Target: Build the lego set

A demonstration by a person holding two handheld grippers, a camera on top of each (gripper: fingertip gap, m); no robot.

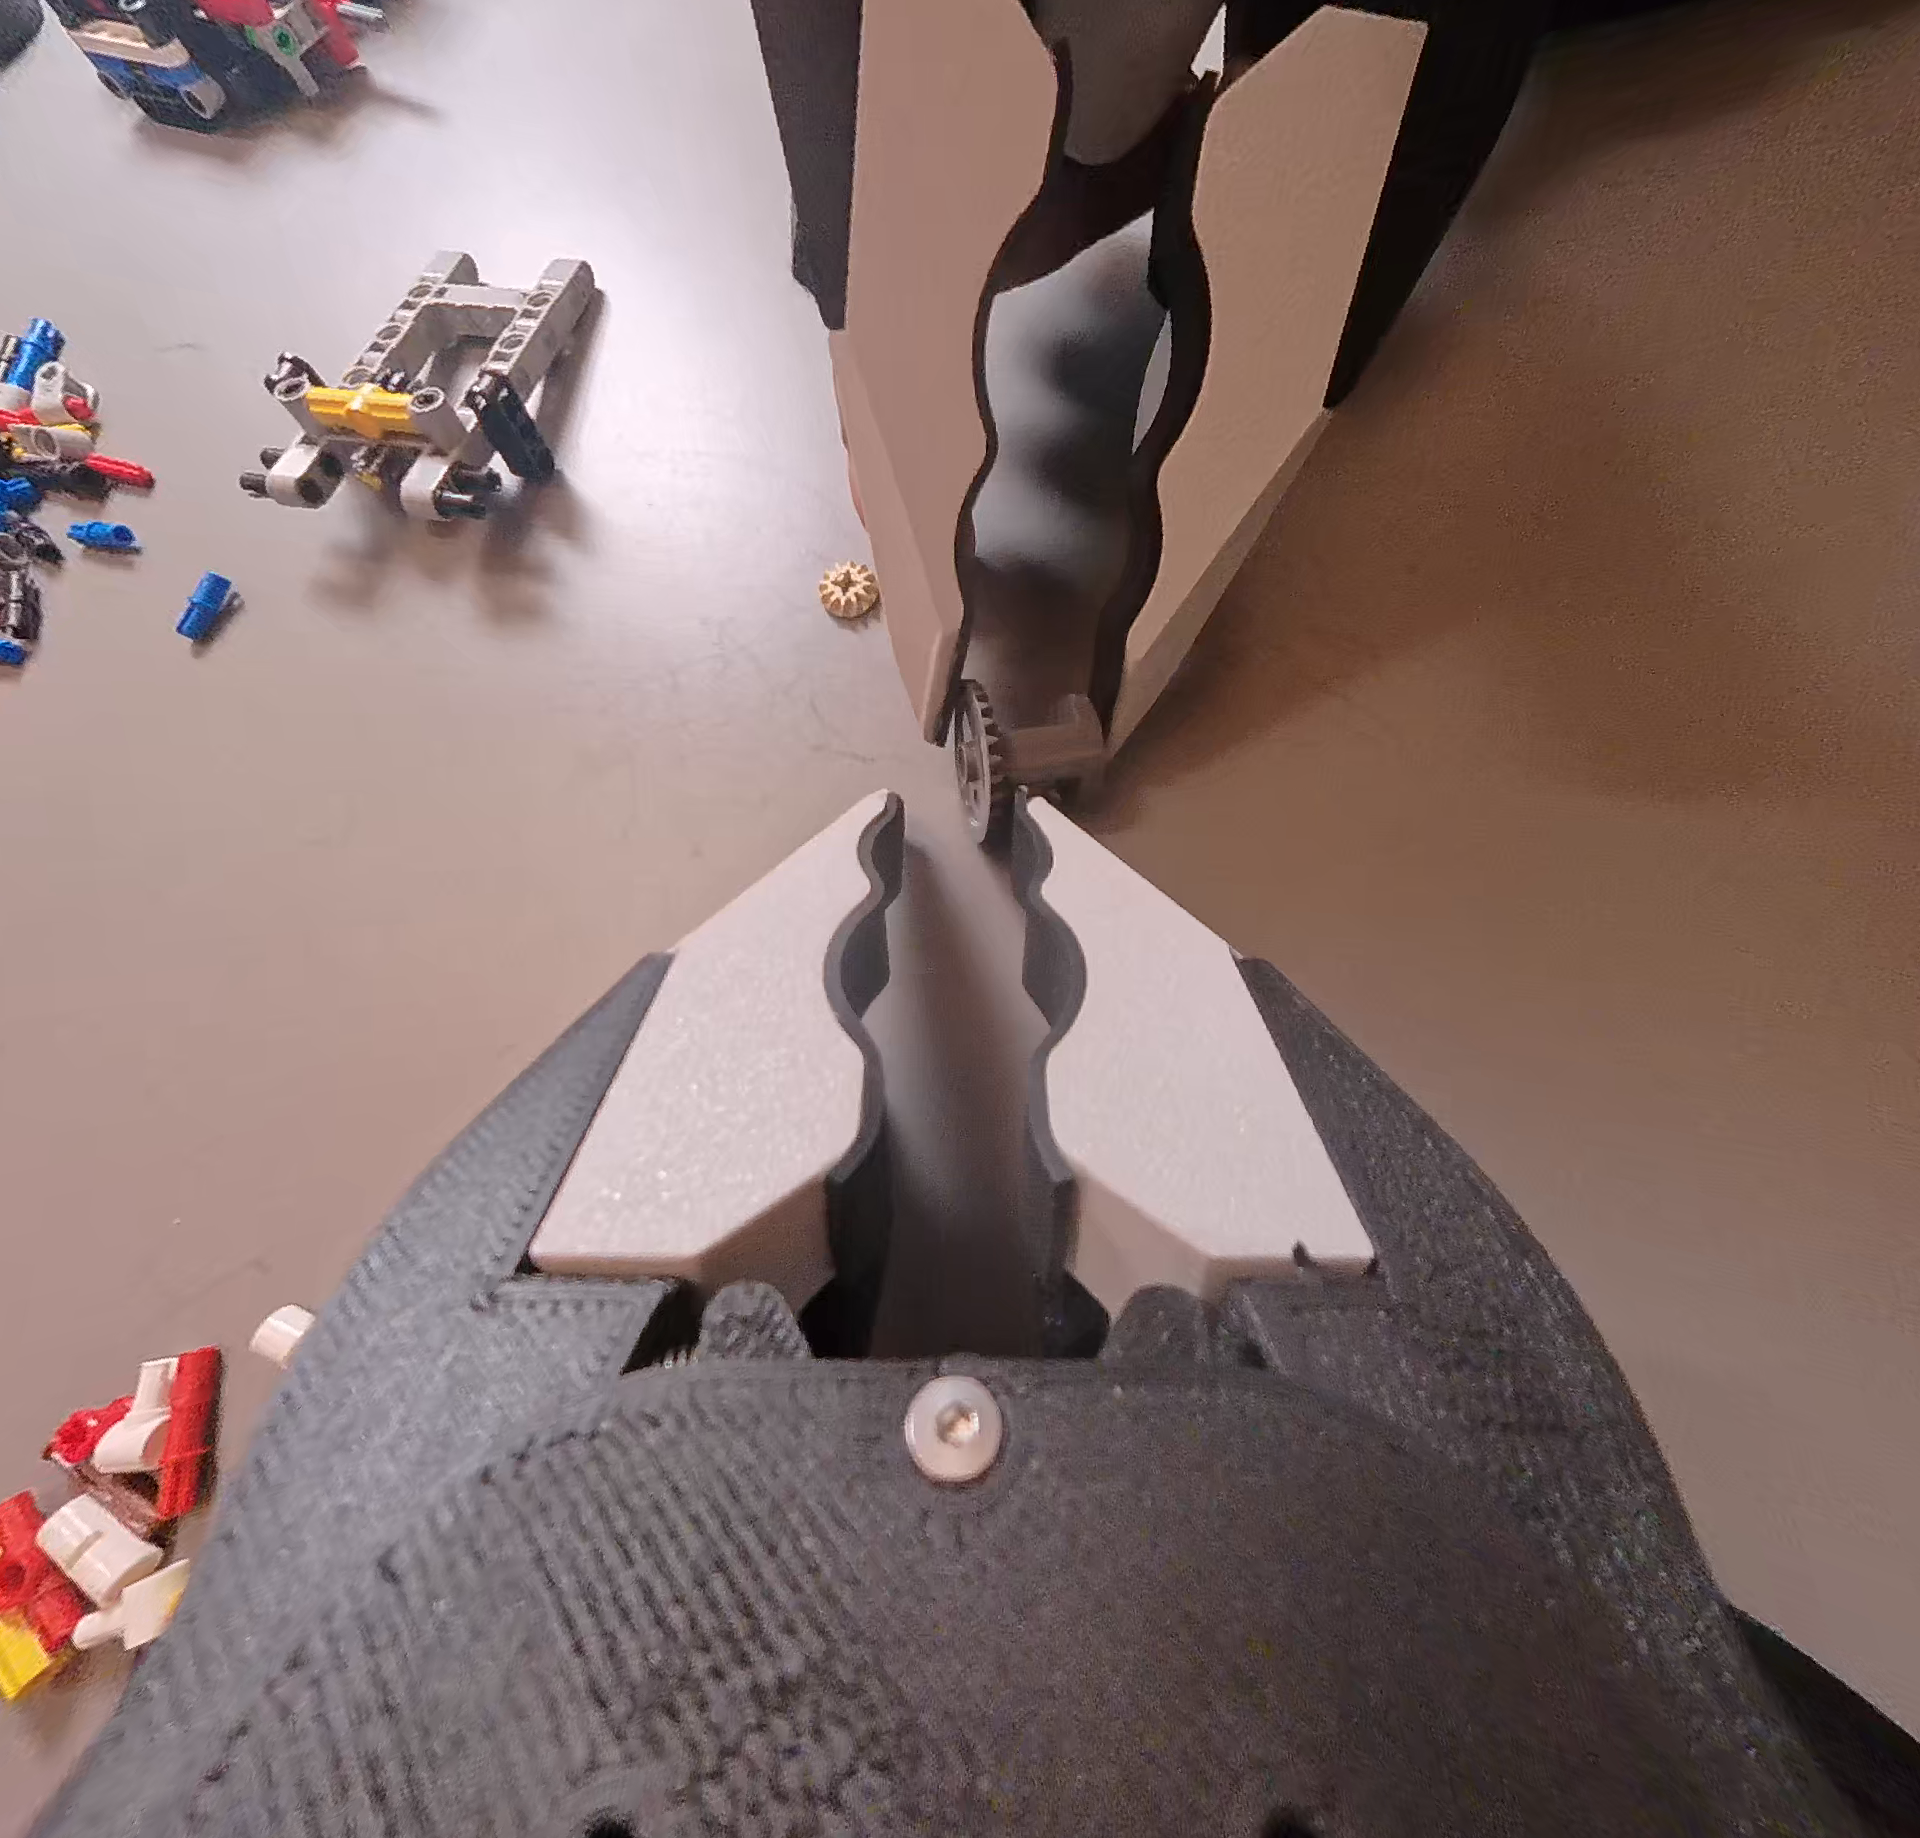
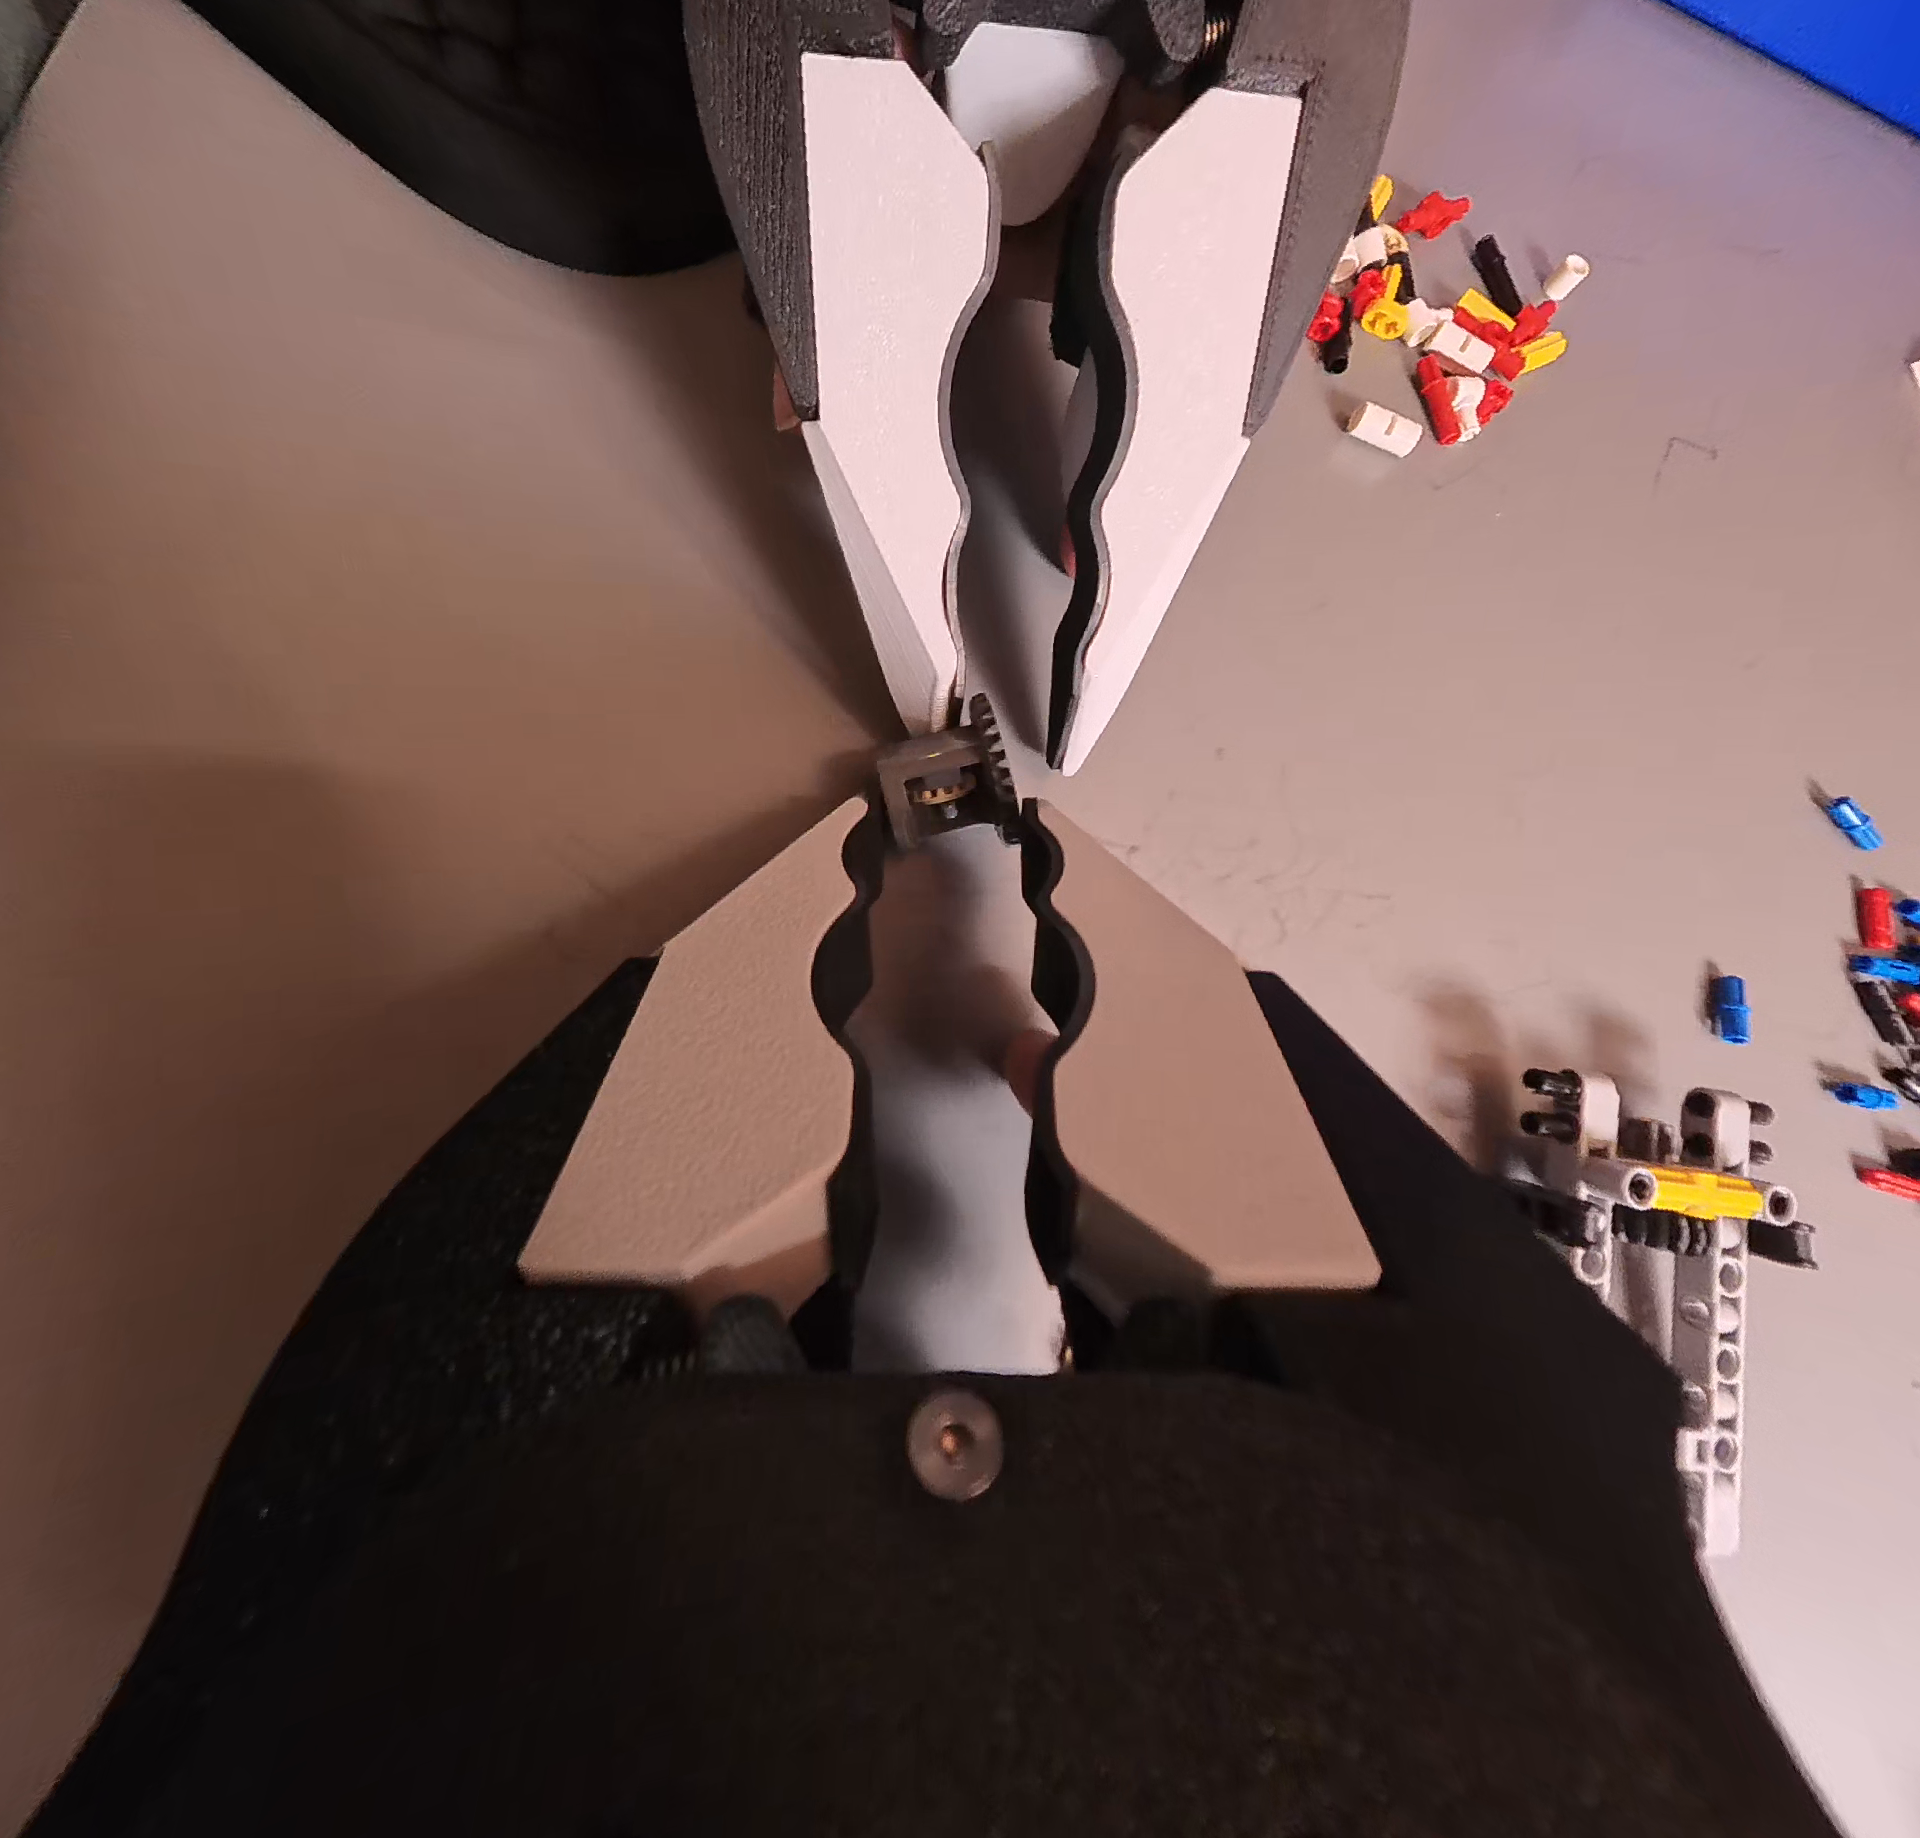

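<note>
Soft, fairly dim indoor light falls from above. The table (image 1: pixel 364 905) reads warm beige in the left wrist view and cooler grey in the right wrist view, with broad soft shadows under both tools. Wide-angle bending stretches the edges. The grey frame (image 2: pixel 1683 1269) looks smeared, and nearby housings are blurred.

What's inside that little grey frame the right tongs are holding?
Inside the grey frame sits a small tan gear; a dark gear is mounted on its side. Anything deeper is hidden by the frame walls and right tongs.
</note>
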